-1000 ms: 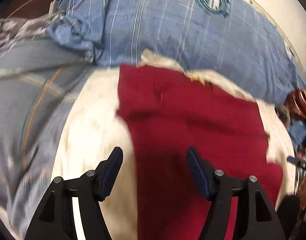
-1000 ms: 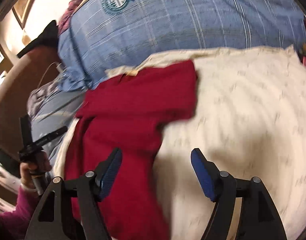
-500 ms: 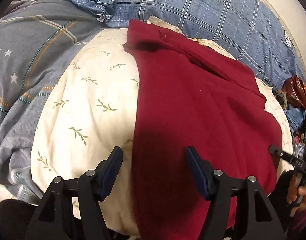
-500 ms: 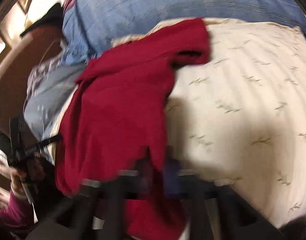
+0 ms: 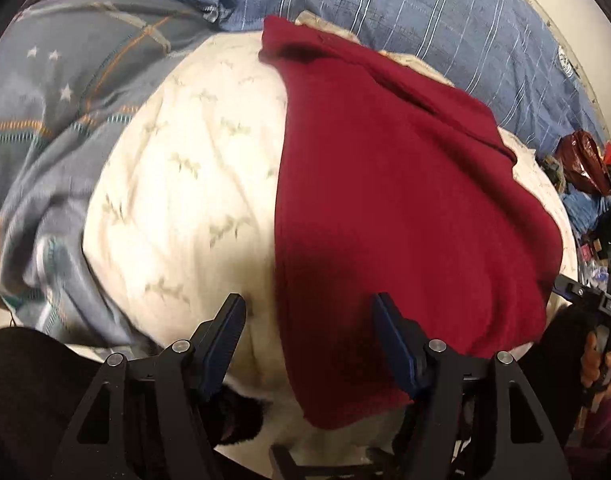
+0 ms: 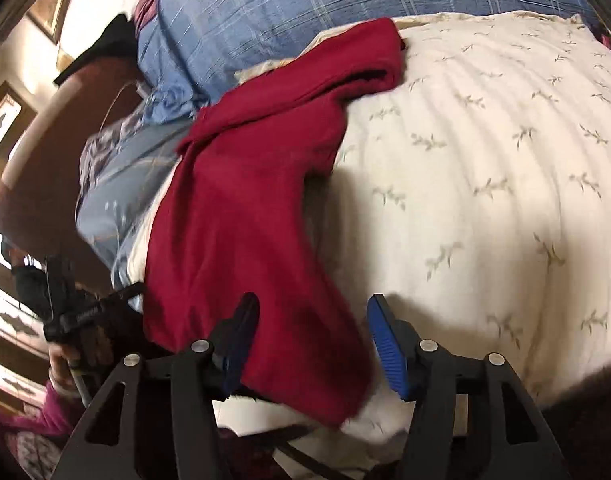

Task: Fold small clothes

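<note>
A dark red garment (image 5: 385, 184) lies spread lengthwise on a cream leaf-print cushion (image 5: 185, 184). My left gripper (image 5: 309, 328) hangs open over the garment's near left edge, so cloth and bare cushion both show between its jaws. In the right wrist view the garment (image 6: 241, 216) runs from a folded far end down to a rumpled near corner. My right gripper (image 6: 313, 340) has its jaws opening, with that near corner lying between them; the pads do not press on it. Each view also catches the other gripper in a hand: the right gripper (image 5: 585, 300) and the left gripper (image 6: 77, 312).
A blue checked pillow (image 5: 425, 12) lies behind the cushion. A grey star-print blanket (image 5: 65, 100) covers the left side. Red and blue clutter (image 5: 585, 164) sits at the far right. A wooden headboard (image 6: 45, 160) and framed pictures stand at the left of the right wrist view.
Both grippers drew back toward the garment's near end. The right gripper's jaws closed half a second ago and now stand apart again. The garment's near right corner is more rumpled.
</note>
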Available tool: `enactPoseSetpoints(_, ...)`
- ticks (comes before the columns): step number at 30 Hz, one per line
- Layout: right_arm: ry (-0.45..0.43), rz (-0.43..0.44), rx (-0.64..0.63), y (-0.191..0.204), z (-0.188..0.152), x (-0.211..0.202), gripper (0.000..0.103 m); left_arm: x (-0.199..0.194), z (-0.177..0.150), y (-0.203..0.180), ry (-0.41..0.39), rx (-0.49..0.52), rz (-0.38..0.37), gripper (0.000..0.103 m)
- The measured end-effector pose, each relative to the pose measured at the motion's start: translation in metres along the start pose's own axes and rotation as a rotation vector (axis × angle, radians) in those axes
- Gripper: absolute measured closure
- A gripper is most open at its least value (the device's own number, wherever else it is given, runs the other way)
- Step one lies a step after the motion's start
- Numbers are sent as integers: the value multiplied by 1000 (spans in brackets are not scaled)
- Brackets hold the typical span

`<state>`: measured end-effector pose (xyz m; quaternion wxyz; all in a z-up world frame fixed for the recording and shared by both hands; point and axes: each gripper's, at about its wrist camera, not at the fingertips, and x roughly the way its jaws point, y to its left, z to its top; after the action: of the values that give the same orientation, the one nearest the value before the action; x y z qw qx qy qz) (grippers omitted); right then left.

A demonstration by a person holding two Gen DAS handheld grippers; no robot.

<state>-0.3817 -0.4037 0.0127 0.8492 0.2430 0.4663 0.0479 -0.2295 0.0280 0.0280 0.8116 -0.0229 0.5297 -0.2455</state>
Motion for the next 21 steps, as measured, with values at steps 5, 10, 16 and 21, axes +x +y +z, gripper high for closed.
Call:
enactPoseSetpoints(5,40,38,43,-9,-15,5,44,4,-6,-8,-5,1,-3,38)
enactPoseSetpoints(10,36,38,9,1,-16,9,44,10,-9,-25,9,69,24,40)
enactPoseSetpoints(16,44,0,-43,14,-15,16,91,6,-3,-23,4,54,-37,92)
enactPoseSetpoints(21,55,97,-121,42,-25,-19,92,-43,-12,-20,-48,128,-69,93)
